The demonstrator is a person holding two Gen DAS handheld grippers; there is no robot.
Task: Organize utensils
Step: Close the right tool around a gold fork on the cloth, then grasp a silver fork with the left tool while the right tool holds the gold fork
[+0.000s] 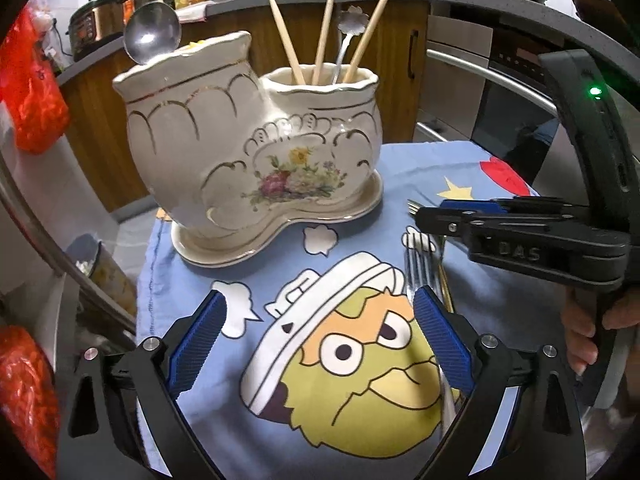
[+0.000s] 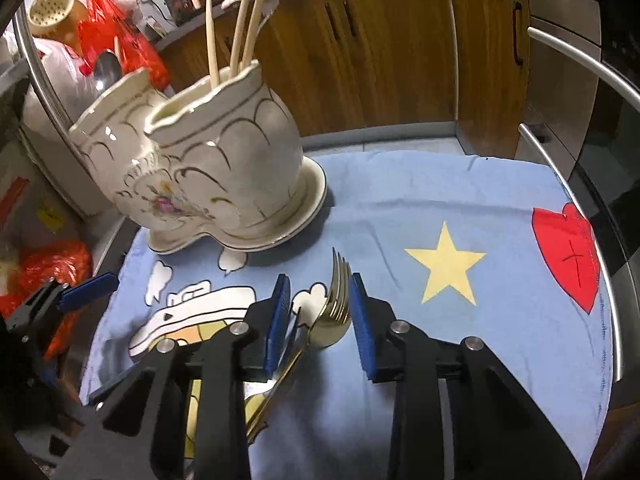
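A cream ceramic utensil holder [image 1: 248, 148] [image 2: 208, 168] with two compartments stands on its saucer at the back left of the cloth. Its right compartment holds three wooden chopsticks [image 1: 324, 40] and a flower-ended spoon [image 1: 352, 24]; a large metal spoon [image 1: 152, 32] sticks out of the left one. My right gripper [image 2: 320, 312] [image 1: 418, 212] is shut on the head of a gold fork [image 2: 334, 308], whose handle runs back under the left finger. More forks [image 1: 422, 264] lie on the cloth below it. My left gripper [image 1: 320, 320] hovers open over the cartoon print, holding nothing.
A blue cartoon cloth [image 2: 440, 208] covers the small table. Wooden cabinets [image 2: 380, 48] and oven handles [image 2: 580, 64] stand behind and to the right. Red plastic bags [image 1: 36, 100] hang at the left. A person's hand [image 1: 580, 340] holds the right gripper's grip.
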